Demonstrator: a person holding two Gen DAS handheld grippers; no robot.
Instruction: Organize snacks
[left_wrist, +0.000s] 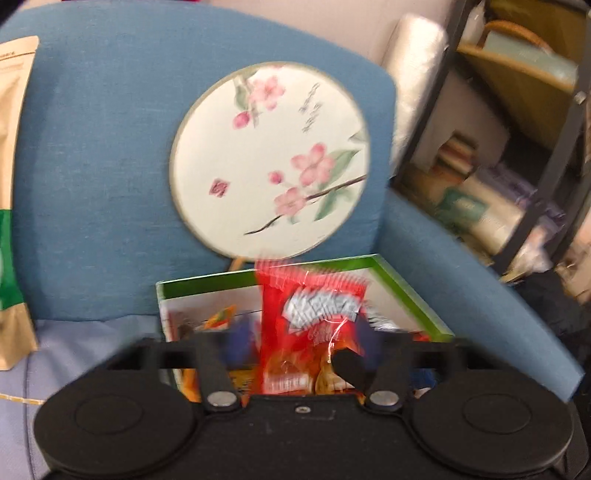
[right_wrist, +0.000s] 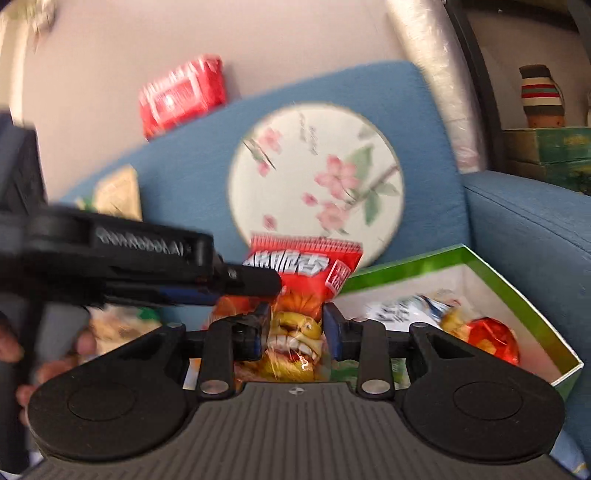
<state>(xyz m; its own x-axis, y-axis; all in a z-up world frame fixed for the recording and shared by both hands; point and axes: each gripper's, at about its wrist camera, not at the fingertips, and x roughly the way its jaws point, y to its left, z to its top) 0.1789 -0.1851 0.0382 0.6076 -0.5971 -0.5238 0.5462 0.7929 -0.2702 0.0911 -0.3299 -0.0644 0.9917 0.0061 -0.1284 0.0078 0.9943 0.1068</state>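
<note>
right gripper (right_wrist: 293, 332): closed on red snack bag (right_wrist: 295, 291), held upright beside green-rimmed box (right_wrist: 517, 291) on blue sofa (right_wrist: 524, 221) | left gripper (left_wrist: 299, 339): jaws spread wide, bag seen between them, nothing pressed | round floral fan (left_wrist: 269, 162) leaned against sofa back

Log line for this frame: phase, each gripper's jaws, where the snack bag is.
phase: carrying | right gripper: jaws shut on red snack bag | left gripper: jaws open, empty | green-rimmed box: holds other snacks, on blue sofa
</note>
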